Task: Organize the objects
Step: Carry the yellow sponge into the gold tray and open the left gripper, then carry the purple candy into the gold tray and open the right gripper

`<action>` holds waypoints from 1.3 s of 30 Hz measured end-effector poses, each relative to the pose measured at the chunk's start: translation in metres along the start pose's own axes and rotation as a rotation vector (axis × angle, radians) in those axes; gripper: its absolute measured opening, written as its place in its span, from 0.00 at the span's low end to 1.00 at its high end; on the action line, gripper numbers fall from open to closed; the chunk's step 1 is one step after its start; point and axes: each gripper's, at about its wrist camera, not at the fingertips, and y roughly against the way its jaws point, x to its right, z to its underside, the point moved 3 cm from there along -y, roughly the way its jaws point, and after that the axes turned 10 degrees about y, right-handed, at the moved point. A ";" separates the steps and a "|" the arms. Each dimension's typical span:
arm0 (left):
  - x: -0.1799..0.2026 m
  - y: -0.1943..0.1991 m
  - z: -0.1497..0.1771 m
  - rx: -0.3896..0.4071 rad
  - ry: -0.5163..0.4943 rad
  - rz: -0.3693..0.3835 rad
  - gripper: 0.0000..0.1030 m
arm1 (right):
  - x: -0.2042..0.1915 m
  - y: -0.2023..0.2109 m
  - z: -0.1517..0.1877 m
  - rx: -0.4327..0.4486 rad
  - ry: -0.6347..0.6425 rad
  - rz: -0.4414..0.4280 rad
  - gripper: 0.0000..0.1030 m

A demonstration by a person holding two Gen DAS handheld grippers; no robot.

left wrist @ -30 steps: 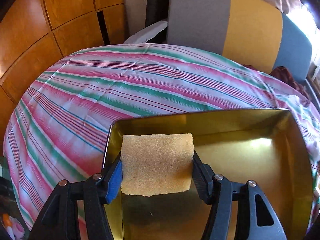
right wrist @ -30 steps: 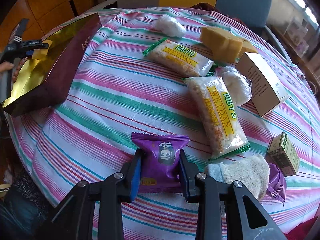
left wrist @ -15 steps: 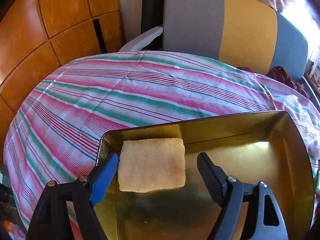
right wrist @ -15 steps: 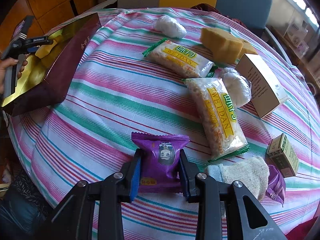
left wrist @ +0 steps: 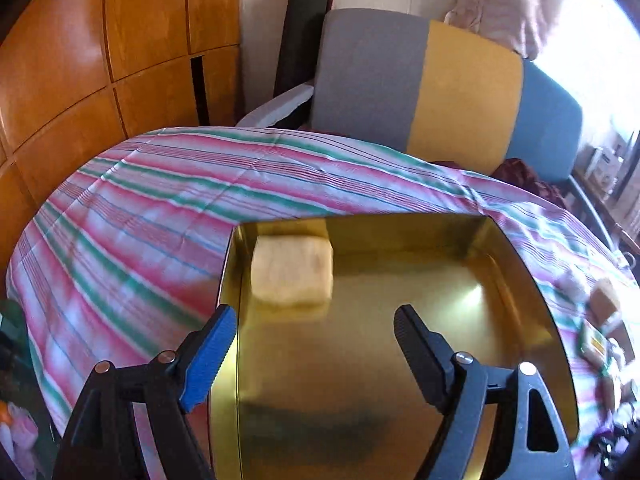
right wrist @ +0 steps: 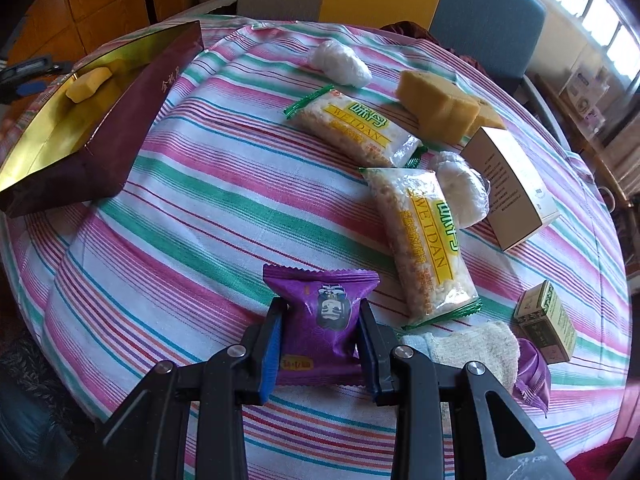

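A pale yellow sponge (left wrist: 292,270) lay in the far-left corner of the gold-lined box (left wrist: 400,380), clear of the left gripper (left wrist: 312,330), whose jaws stood wide and empty. The right gripper (right wrist: 322,340) pinched a purple snack packet (right wrist: 320,312) near the striped tablecloth's (right wrist: 200,200) edge; items at the right looked blurred, perhaps more packets.
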 end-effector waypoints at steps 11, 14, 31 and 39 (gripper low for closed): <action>0.004 0.050 0.053 0.007 -0.037 0.064 0.80 | -0.005 0.005 0.001 0.009 0.024 0.054 0.33; -0.001 0.063 0.067 0.008 -0.034 0.075 0.80 | -0.005 0.009 -0.001 0.030 0.020 0.070 0.33; -0.064 0.090 0.096 -0.018 0.089 0.037 0.79 | -0.081 0.064 -0.080 0.243 -0.016 0.005 0.33; -0.075 0.100 0.094 -0.010 0.092 0.025 0.79 | -0.176 0.070 -0.152 0.326 0.084 -0.097 0.33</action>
